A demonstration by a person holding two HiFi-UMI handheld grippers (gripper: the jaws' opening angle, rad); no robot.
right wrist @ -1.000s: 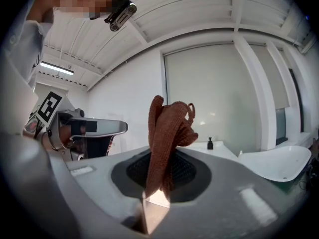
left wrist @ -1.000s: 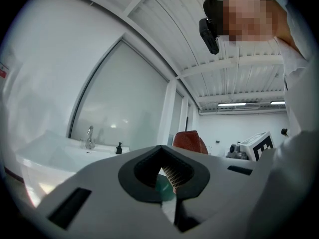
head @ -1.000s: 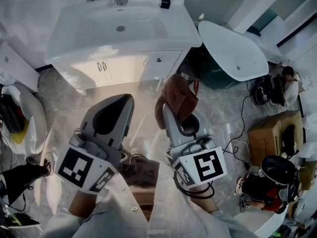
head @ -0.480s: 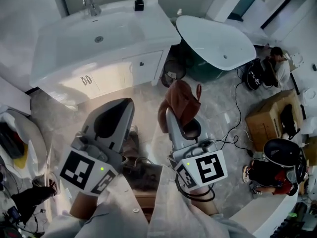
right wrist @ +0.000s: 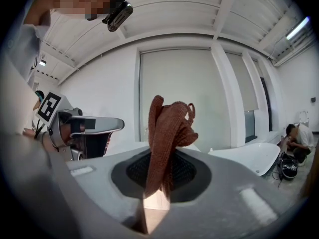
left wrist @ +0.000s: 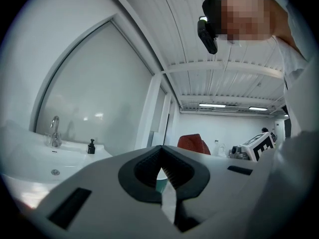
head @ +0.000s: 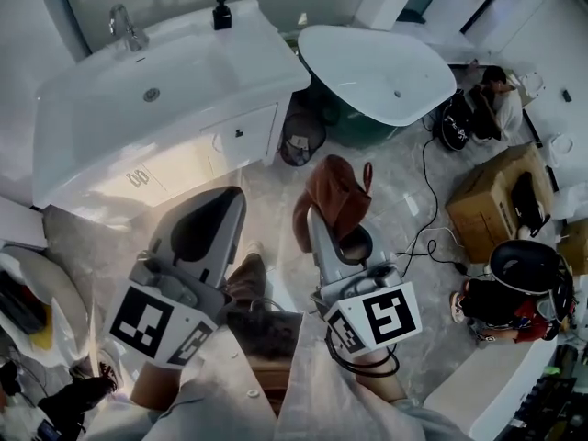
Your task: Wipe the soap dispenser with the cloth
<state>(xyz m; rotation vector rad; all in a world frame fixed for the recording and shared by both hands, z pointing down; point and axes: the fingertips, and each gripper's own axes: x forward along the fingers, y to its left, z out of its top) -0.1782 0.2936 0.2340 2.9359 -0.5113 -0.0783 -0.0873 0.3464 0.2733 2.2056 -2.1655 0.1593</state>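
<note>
The black soap dispenser (head: pixel 221 14) stands at the back right corner of the white vanity (head: pixel 266 62), far from both grippers; in the left gripper view the dispenser (left wrist: pixel 91 147) is small, right of the tap (left wrist: pixel 54 132). My right gripper (head: pixel 313 212) is shut on a brown knitted cloth (head: pixel 335 191) that stands bunched above the jaws (right wrist: pixel 167 131). My left gripper (head: pixel 231 194) is held beside it over the floor, jaws shut with nothing between them (left wrist: pixel 160 150).
A white bathtub (head: pixel 377 62) lies right of the vanity, with a dark waste bin (head: pixel 301 141) between them. A cardboard box (head: pixel 496 205), cables and a round black object (head: pixel 528 274) sit on the floor at right. A person (head: pixel 491 95) crouches beyond the tub.
The vanity and dispenser have slid leftward in the head view and the bathtub has come toward the middle. Both grippers keep their pose, the cloth still held.
</note>
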